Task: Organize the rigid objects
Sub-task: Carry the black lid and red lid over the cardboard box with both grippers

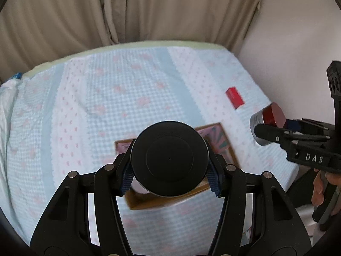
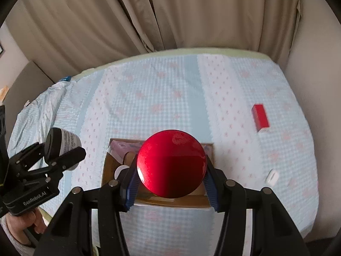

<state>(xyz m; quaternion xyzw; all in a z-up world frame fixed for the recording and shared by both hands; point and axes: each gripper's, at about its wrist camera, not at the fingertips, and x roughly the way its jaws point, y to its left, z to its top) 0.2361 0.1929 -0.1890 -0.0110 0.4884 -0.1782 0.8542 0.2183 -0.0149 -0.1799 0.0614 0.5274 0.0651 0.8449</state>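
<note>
My left gripper [image 1: 169, 177] is shut on a black-lidded jar [image 1: 169, 159] and holds it above an open cardboard box [image 1: 231, 149] on the bed. In the right wrist view the same jar [image 2: 64, 141] shows a white label, held left of the box [image 2: 106, 166]. My right gripper [image 2: 171, 188] is shut on a red-lidded silver tin [image 2: 171, 163] over the box; the tin also shows at the right of the left wrist view [image 1: 267, 120]. A red rectangular box [image 2: 260, 117] lies on the bed to the right, also in the left wrist view [image 1: 234, 97].
The bed has a light blue and white patterned cover [image 2: 170, 98]. A small white object [image 2: 271, 176] lies near the bed's right edge. Beige curtains [image 2: 149, 17] hang behind the bed and a wall [image 1: 298, 42] stands on the right. The box holds pink items [image 2: 121, 148].
</note>
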